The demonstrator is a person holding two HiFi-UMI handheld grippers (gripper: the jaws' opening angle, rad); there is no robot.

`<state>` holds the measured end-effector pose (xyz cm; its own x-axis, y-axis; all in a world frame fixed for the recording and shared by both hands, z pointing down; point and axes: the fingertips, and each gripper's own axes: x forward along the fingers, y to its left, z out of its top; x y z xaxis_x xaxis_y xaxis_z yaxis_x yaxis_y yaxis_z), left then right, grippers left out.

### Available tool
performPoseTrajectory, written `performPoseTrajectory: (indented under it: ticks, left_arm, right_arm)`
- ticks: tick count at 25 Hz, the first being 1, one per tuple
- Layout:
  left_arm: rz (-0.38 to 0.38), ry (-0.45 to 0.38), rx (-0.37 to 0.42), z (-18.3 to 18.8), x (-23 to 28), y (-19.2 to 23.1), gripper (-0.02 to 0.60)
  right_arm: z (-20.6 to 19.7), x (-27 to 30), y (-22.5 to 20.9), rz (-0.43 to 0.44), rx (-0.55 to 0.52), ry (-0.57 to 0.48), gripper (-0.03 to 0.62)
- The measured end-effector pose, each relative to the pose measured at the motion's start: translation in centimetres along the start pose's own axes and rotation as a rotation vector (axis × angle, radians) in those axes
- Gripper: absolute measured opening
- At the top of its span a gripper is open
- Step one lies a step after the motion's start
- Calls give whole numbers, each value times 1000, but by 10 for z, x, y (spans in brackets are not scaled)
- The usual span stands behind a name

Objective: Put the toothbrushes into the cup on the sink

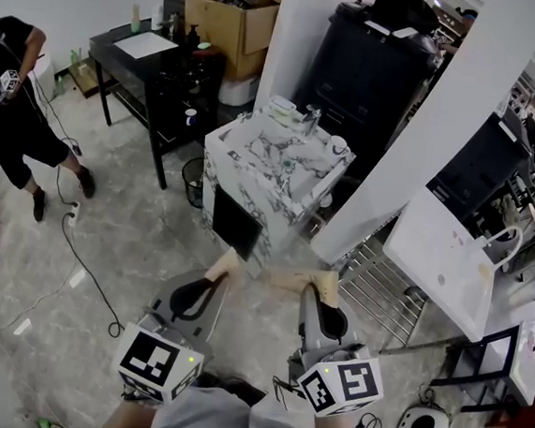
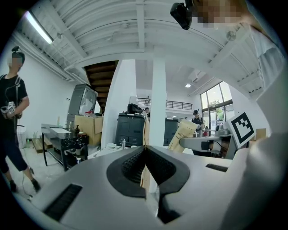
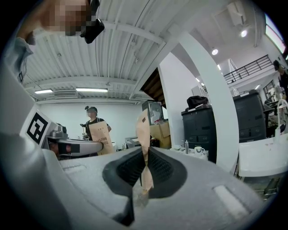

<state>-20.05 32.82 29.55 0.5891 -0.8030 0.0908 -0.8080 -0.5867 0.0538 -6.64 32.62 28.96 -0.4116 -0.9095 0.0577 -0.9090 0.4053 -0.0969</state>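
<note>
Low in the head view I hold both grippers side by side, well short of the marble sink unit [image 1: 270, 166]. A white cup [image 1: 338, 146] stands on the sink's right rear corner, next to the faucet [image 1: 310, 118]. My left gripper [image 1: 212, 284] is shut on a brown paper toothbrush package [image 1: 225, 264]. That package shows edge-on [image 2: 145, 132] between the shut pads in the left gripper view. My right gripper [image 1: 317, 295] is shut on a second brown toothbrush package [image 1: 301, 279], which stands up between its pads [image 3: 143, 130]. The cup [image 3: 198, 150] shows small and far in the right gripper view.
A person in black [image 1: 14, 109] stands at the left by a black table [image 1: 159, 66] and a cardboard box [image 1: 234, 22]. A cable [image 1: 84, 266] trails on the floor. A white column [image 1: 445, 131], a metal grid [image 1: 383, 285] and a white basin [image 1: 451, 264] are on the right.
</note>
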Motion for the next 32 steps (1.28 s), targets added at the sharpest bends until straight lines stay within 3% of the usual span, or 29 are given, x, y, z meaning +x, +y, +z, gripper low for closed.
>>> performPoseTrajectory:
  ticks: [19, 32]
  left_arm:
    - [-126, -9, 7, -4, -10, -6, 9]
    - [-151, 1, 1, -12, 35, -15, 9]
  right_arm:
    - [-6, -25, 13, -127, -3, -11, 8]
    - [-14, -17, -31, -162, 2, 2, 8]
